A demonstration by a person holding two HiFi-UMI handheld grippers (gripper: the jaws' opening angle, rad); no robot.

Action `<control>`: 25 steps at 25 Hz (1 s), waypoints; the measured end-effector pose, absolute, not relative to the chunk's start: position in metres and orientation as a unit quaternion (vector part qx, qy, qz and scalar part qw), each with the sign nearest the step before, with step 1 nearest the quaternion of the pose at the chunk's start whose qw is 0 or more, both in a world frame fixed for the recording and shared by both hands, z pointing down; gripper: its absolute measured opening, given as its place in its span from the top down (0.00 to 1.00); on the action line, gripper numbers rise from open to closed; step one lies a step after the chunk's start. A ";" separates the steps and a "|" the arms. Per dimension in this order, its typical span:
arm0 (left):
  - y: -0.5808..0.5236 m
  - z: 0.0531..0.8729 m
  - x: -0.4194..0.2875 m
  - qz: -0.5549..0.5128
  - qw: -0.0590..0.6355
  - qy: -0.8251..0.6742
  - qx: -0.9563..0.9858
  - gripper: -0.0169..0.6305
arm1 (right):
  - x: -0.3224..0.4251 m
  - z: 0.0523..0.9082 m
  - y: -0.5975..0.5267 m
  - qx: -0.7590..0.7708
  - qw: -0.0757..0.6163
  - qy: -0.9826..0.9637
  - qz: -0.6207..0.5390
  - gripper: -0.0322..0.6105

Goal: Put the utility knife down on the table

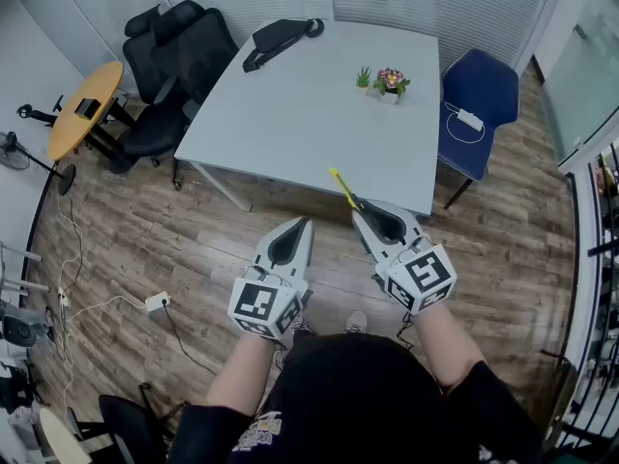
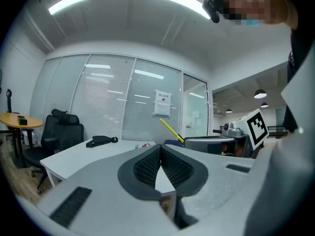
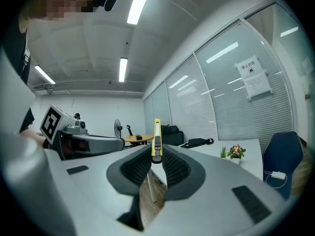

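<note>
My right gripper (image 1: 364, 211) is shut on a yellow utility knife (image 1: 342, 188), which sticks out past its tips over the near edge of the white table (image 1: 290, 124). In the right gripper view the utility knife (image 3: 156, 140) stands upright, clamped between the dark pads. The left gripper (image 1: 303, 222) hangs beside it over the wooden floor, short of the table, its jaws closed with nothing between them. From the left gripper view the knife (image 2: 172, 131) shows as a slanted yellow strip to the right, and that gripper (image 2: 160, 149) has its pads together.
Two small potted plants (image 1: 384, 81) and a black pouch (image 1: 279, 40) lie at the table's far side. A blue chair (image 1: 480, 104) stands to the right, black office chairs (image 1: 174, 61) to the left, and a round wooden side table (image 1: 85, 107) further left.
</note>
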State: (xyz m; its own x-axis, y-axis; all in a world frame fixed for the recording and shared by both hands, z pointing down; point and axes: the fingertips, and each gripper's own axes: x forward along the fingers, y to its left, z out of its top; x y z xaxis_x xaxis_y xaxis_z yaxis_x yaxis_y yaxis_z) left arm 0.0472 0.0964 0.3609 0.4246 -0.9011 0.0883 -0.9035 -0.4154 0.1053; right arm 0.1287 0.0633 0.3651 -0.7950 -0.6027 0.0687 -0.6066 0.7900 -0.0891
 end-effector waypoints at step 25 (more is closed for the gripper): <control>0.093 0.360 0.065 0.012 0.066 -0.548 0.834 0.97 | 0.152 0.365 0.053 0.313 -0.001 -0.947 0.075 0.84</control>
